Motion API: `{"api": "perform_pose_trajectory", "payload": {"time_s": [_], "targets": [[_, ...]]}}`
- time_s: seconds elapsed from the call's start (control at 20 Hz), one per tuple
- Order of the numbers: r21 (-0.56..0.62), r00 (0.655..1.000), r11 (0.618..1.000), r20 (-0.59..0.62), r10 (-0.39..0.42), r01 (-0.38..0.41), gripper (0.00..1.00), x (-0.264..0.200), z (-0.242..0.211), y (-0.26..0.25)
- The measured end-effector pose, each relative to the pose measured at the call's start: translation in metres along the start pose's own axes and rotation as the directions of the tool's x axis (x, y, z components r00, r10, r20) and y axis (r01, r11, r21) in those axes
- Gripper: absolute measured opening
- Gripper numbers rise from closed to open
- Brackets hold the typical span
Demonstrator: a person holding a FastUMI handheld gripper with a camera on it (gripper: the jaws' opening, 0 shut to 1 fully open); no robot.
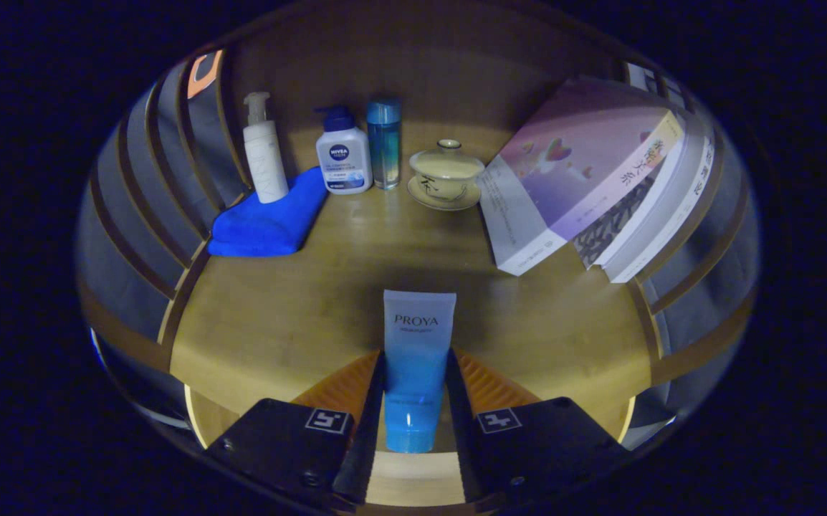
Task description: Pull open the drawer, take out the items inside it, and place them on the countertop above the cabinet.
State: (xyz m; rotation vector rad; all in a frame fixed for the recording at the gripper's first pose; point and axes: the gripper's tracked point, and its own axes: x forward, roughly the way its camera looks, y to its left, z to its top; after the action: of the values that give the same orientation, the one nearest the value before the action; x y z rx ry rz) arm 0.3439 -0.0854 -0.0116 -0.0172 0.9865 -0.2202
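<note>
Wooden countertop (277, 315) ahead, gripper (413, 373) narrowed, both fingers pinching blue tube (417, 358)

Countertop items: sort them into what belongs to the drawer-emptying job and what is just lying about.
Part of the job:
- blue tube, clamped between the fingers of the gripper
- wooden countertop, where it must go

Just lying about:
- white pump bottle on the blue cloth
- white bottle with blue pump
- teal bottle
- lidded cup on a saucer
- stacked books
</note>
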Motion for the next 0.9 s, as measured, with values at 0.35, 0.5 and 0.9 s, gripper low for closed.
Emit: {"api": "perform_pose_trajectory", "payload": {"time_s": [0.35,0.5,0.9], "targets": [[0.001,0.997,1.000,0.067,0.031,-0.032,0.60,-0.029,-0.010,0.004],[-0.020,0.992,0.998,0.114,0.056,-0.054,0.64,-0.053,-0.020,0.007],[-0.075,0.944,0.990,0.298,0.138,-0.121,0.80,-0.135,-0.067,0.019]]}}
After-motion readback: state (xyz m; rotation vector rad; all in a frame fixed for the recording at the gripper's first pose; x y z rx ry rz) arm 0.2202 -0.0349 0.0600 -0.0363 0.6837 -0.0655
